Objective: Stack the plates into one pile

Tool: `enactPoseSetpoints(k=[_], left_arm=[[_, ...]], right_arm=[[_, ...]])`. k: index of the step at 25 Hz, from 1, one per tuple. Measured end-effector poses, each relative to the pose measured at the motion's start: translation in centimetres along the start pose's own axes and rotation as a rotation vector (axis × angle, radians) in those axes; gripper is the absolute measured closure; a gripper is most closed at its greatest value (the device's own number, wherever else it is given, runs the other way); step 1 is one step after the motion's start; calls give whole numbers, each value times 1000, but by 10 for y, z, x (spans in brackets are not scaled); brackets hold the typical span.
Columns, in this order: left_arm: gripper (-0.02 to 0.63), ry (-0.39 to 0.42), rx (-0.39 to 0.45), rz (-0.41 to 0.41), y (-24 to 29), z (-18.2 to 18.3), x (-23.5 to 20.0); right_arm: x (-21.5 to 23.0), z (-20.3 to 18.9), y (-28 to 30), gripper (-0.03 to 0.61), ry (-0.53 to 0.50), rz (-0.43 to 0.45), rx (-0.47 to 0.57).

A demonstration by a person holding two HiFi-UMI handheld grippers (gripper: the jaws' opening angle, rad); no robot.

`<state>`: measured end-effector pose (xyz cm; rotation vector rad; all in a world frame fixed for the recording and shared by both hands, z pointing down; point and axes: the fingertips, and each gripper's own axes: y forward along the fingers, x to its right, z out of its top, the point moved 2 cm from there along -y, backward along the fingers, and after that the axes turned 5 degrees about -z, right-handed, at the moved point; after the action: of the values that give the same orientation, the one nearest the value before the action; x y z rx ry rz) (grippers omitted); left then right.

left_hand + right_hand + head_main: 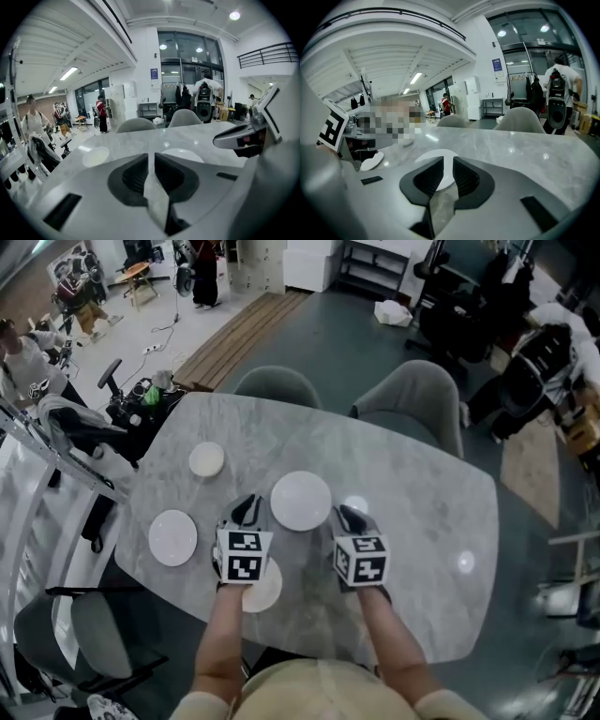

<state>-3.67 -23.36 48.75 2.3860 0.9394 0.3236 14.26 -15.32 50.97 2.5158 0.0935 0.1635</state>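
Observation:
Several white plates lie apart on the grey marble table (412,521). The largest plate (301,500) lies in the middle, between my two grippers. A small plate (207,460) sits at the back left, another plate (173,537) at the left, and a further plate (269,589) shows partly under my left wrist. My left gripper (247,510) hovers by the large plate's left rim, my right gripper (348,517) by its right rim. Each has a narrow gap between its jaws and holds nothing. The left gripper view shows the large plate (183,153) and the small plate (95,156) ahead; the right gripper view shows the large plate (433,155).
Two grey chairs (427,395) stand at the table's far side, another chair (103,629) at the near left. An office chair and gear crowd the left edge (94,432). People stand far off in the room.

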Motion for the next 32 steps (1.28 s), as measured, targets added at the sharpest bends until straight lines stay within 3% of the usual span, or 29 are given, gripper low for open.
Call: enactPoseSetpoints(k=[7, 16, 20, 29, 32], left_arm=[[588, -100, 112, 110, -83, -11, -6], [598, -222, 216, 244, -185, -52, -40], [603, -291, 236, 261, -199, -68, -56], [611, -314, 219, 276, -222, -91, -129], [612, -383, 220, 245, -227, -100, -159]], right_arm=[[-34, 5, -40, 536, -40, 114, 71], [-97, 16, -75, 536, -92, 267, 139], [-120, 27, -86, 537, -126, 305, 167], [-215, 45, -79, 536, -169, 372, 188], [-252, 46, -66, 532, -176, 399, 165]])
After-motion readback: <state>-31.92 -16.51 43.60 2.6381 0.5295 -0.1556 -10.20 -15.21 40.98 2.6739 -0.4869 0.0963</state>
